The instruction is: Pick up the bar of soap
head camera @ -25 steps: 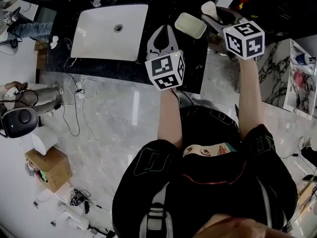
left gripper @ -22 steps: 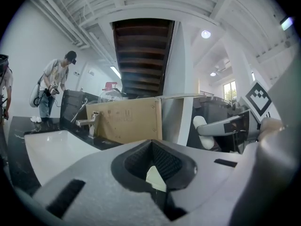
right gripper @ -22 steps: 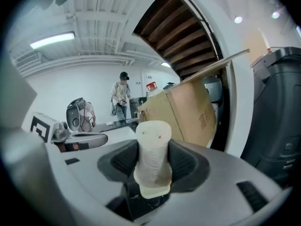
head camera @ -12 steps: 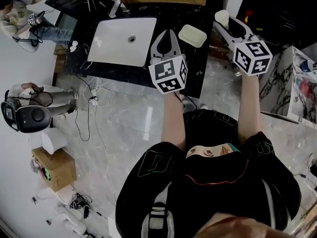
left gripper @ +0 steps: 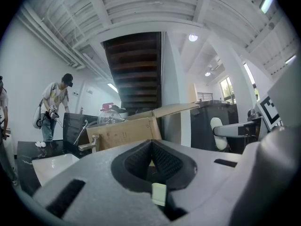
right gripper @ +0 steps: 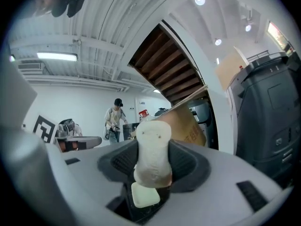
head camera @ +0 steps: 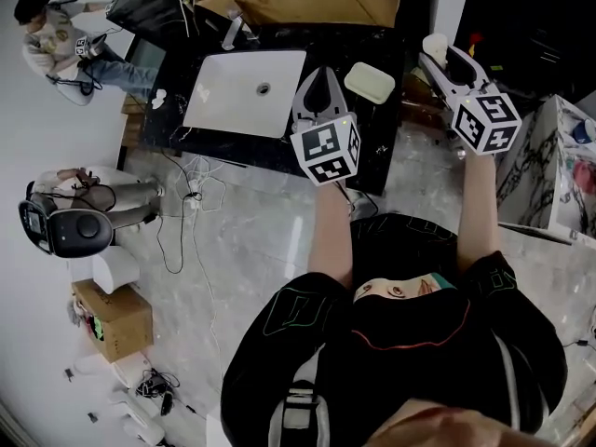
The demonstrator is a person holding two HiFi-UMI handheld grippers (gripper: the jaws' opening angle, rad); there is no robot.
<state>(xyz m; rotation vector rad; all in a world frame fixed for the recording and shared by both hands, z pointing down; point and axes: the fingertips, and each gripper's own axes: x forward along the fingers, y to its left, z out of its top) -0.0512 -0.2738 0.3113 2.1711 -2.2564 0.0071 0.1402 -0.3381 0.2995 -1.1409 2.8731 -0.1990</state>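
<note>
The black table carries a white sink and, right of it, a pale soap dish. The left tongs are closed and empty. The right tongs, spread wide, clamp the bar of soap beyond the table's right edge.

Head view: flat, rather dim indoor light with no hard shadows. The black countertop reads almost featureless, the white sink comes out bright, and the glossy pale floor carries a soft streak of glare. Straight lines bow strongly toward the edges. Both gripper views: fisheye circle with black corners. A strip light and a round spot lamp are blown out overhead, and a window glows at right. Foreground is soft. The bar of soap, close to the lens, is pale and slightly blurred; the background is sharper.
</note>
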